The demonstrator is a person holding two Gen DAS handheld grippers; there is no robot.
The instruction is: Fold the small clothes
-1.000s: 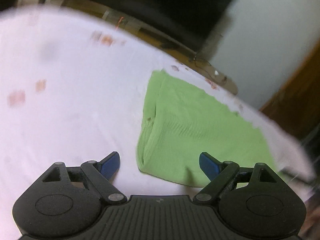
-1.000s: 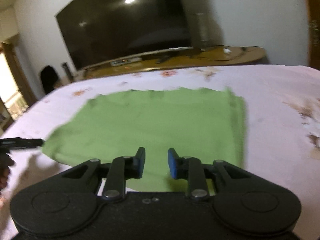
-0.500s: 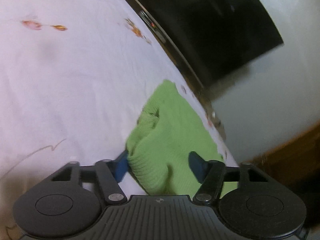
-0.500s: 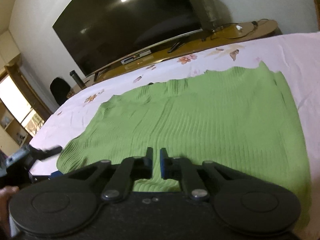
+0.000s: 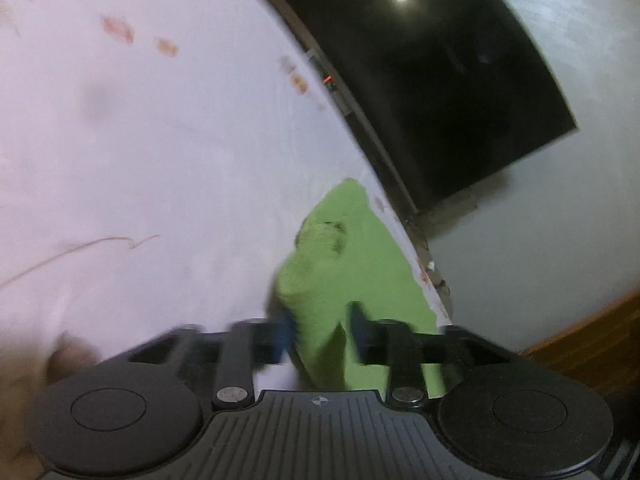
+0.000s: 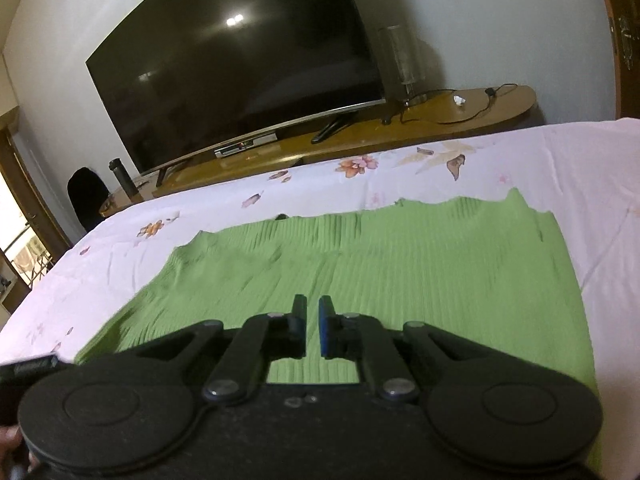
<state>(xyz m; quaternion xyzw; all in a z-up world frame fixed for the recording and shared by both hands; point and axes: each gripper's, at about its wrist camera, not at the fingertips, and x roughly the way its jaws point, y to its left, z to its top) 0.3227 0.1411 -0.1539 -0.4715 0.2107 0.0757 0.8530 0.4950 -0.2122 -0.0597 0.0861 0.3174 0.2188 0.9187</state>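
Observation:
A green ribbed knit garment lies spread flat on a white flowered bed sheet. My right gripper sits at its near hem, pads nearly together with green fabric in the slit, shut on that hem. In the left wrist view the same garment runs away from me along the sheet. My left gripper straddles its bunched near corner. Its jaws are closing with fabric between them, a wide gap still between the pads. The picture is blurred there. The left gripper's dark tip shows beside the garment's left corner.
A large dark television stands on a low wooden cabinet just beyond the bed's far edge. A glass vase and cables sit on the cabinet, and a dark bottle at its left end. A wooden door is to the right.
The left gripper sank, rolled and came onto the garment's corner while its jaws narrowed around it. The right gripper's jaws closed at the near hem and the hand shifted sideways.

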